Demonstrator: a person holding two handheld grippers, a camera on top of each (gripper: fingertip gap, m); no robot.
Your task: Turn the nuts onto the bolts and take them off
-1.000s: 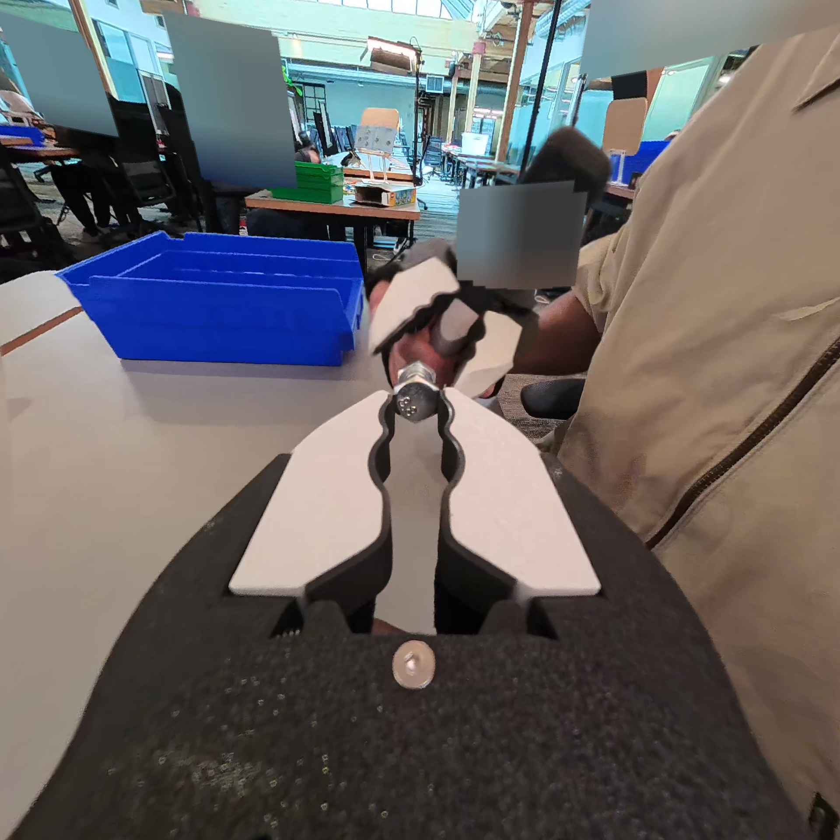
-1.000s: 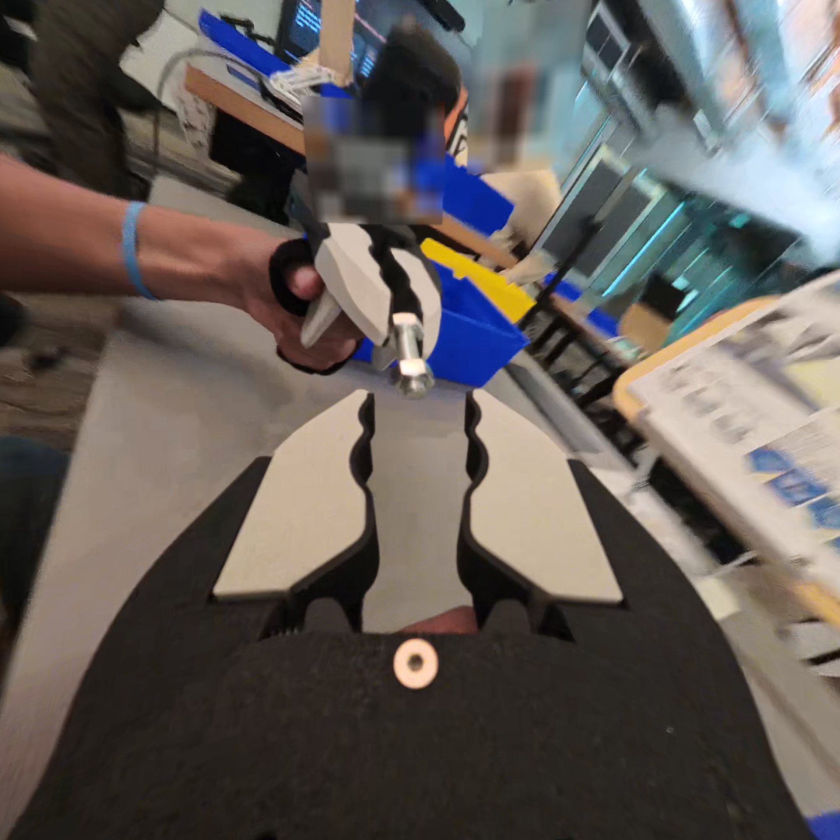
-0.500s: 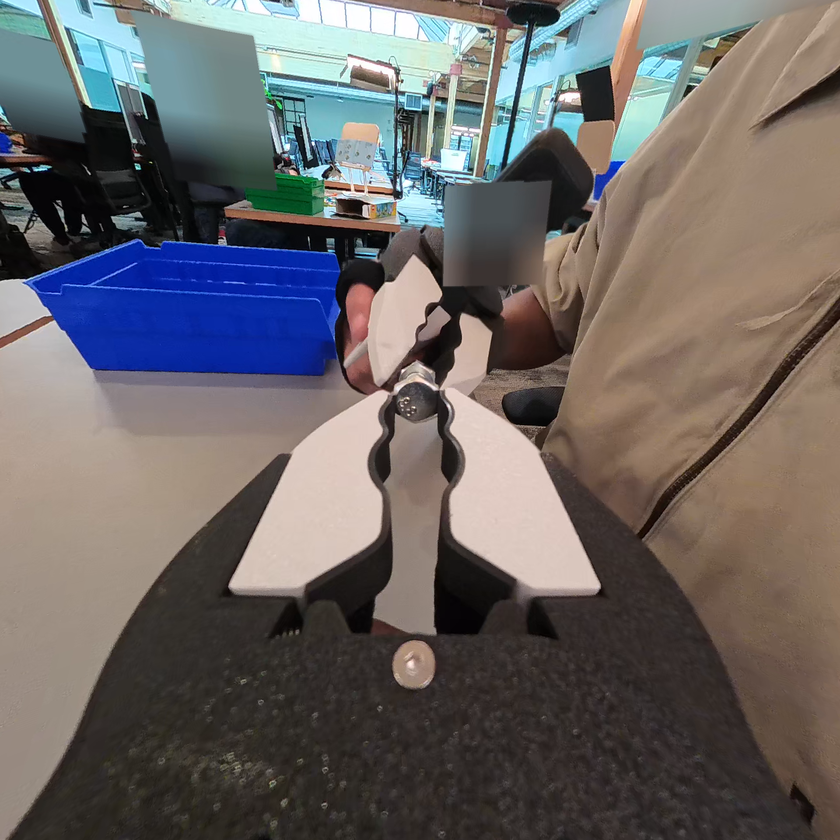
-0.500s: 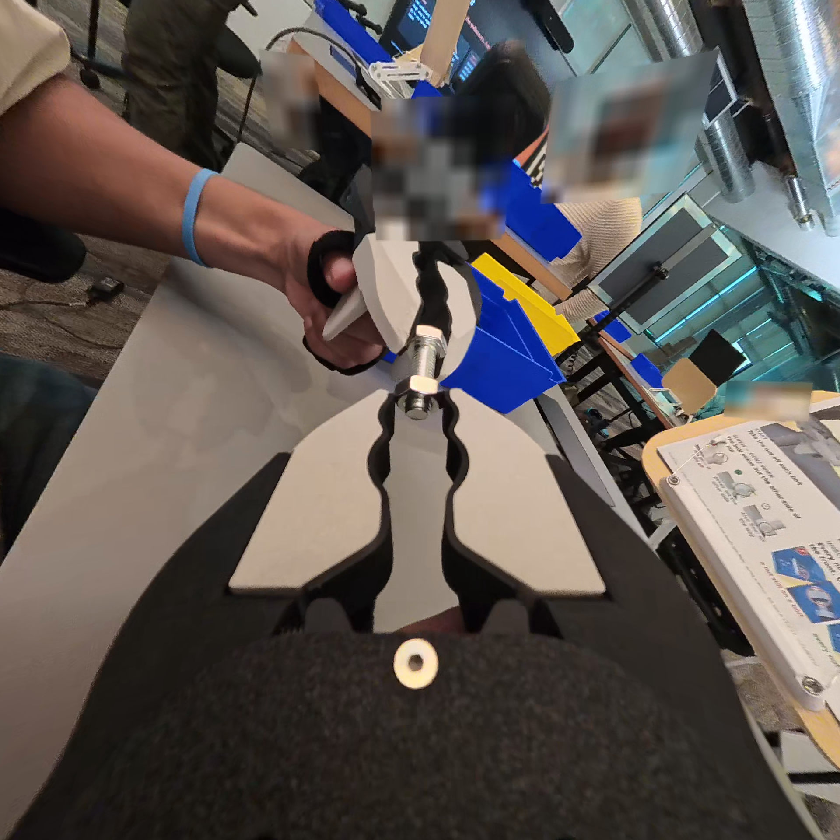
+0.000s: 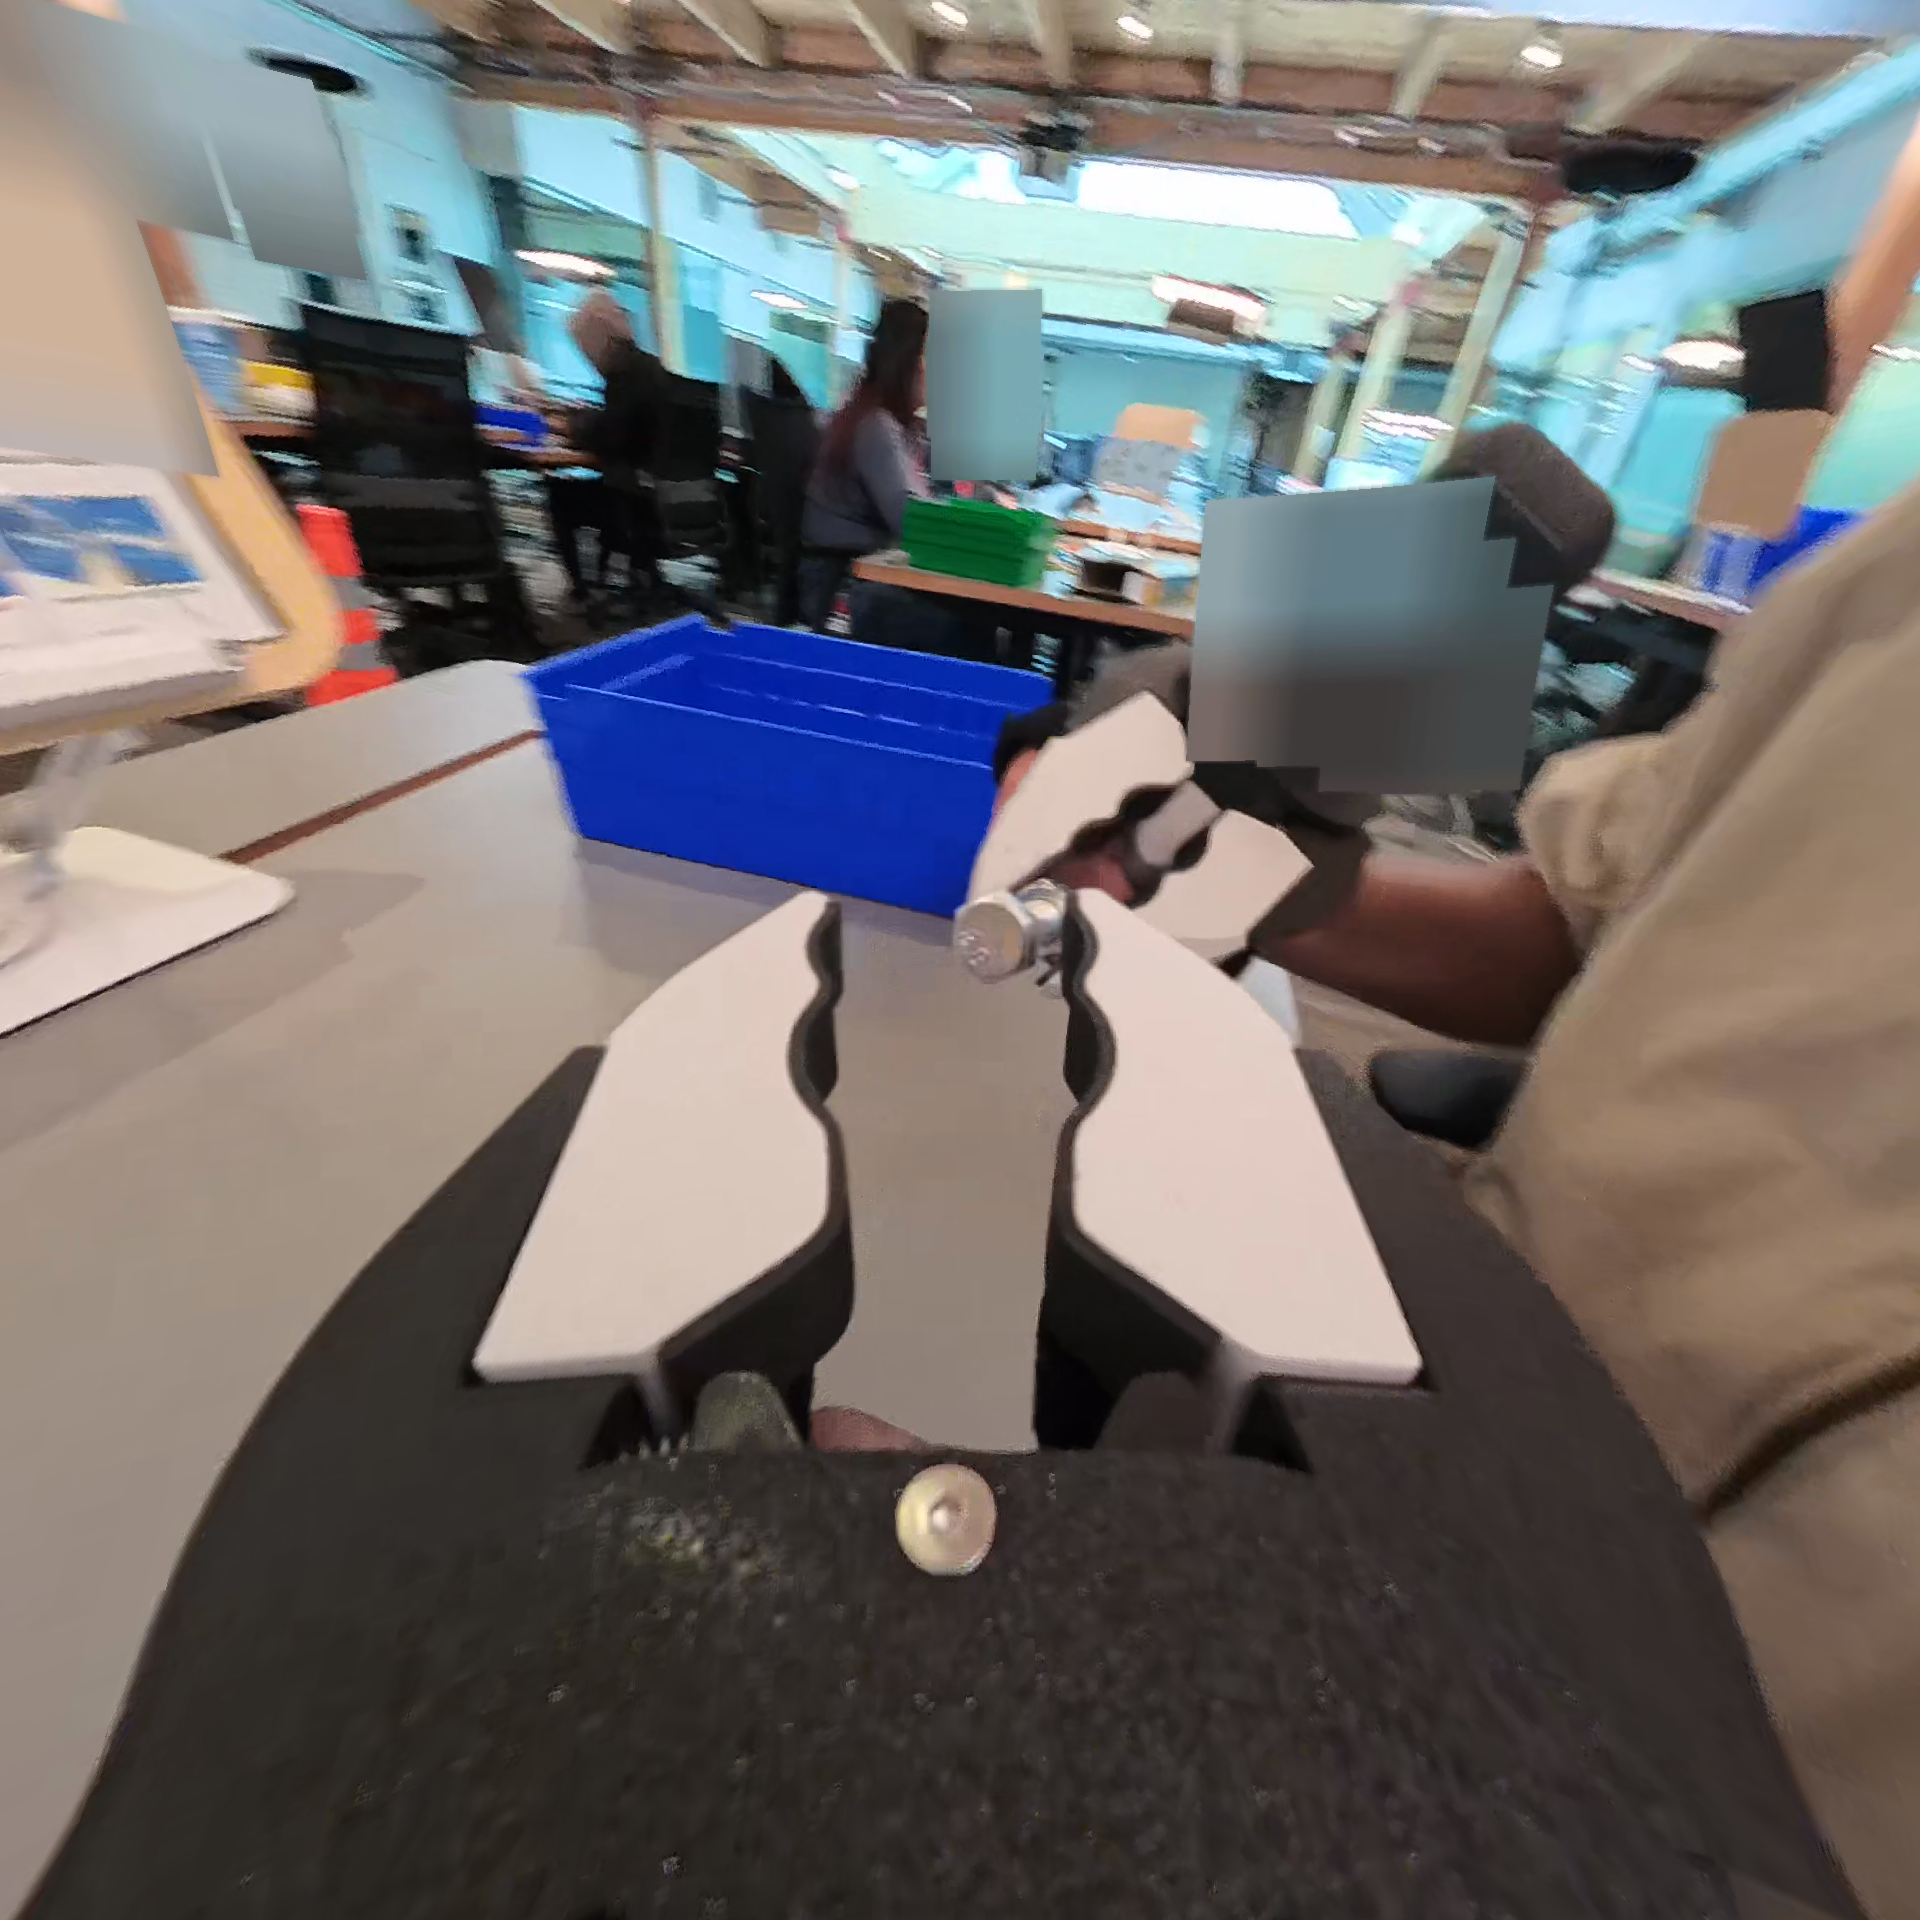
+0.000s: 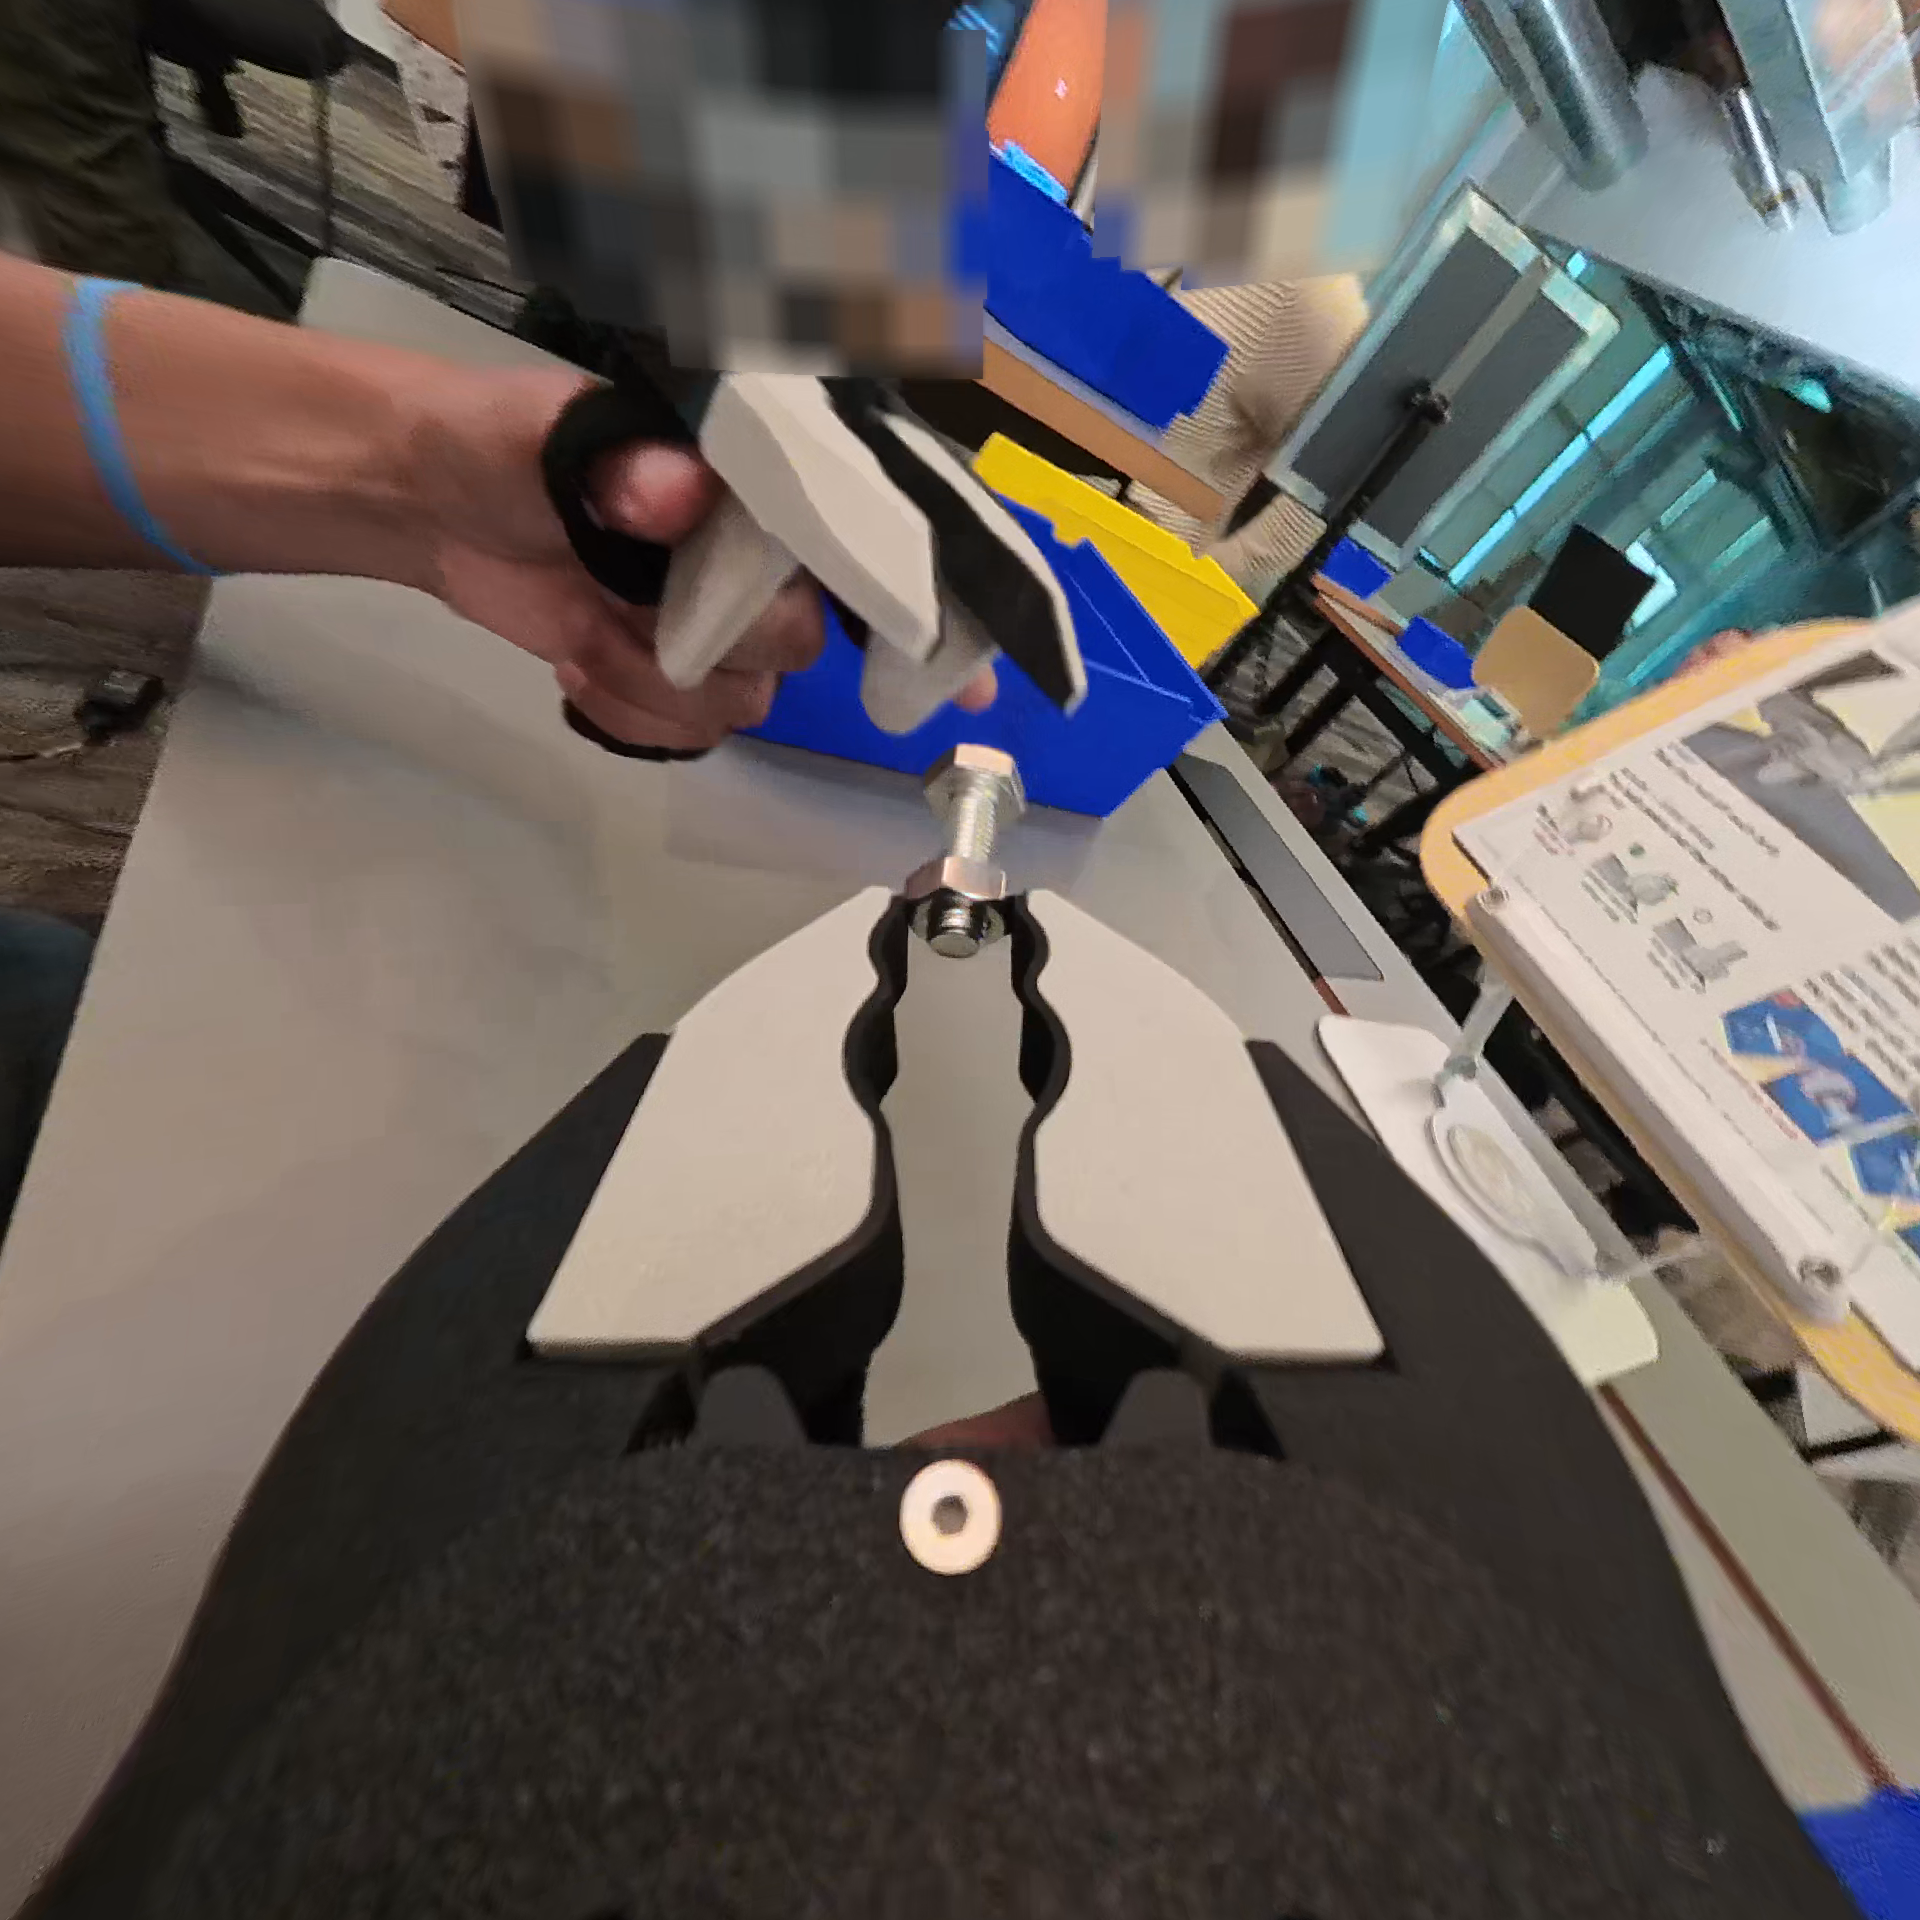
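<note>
Right gripper [image 6: 954, 914] jaws pinch the nut [image 6: 954, 883] threaded near the bolt's [image 6: 971, 805] end, above the grey bench [image 6: 364, 883]. Bolt head points away, toward the left gripper [image 5: 948, 920], whose jaws stand spread, clear of the head. Blue bin [image 5: 779, 769] sits behind on the bench.

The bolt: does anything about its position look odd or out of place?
Yes. Only the right gripper holds the bolt, at its nut end. The left gripper is open, and the bolt head sits off-centre beside its right finger.
</note>
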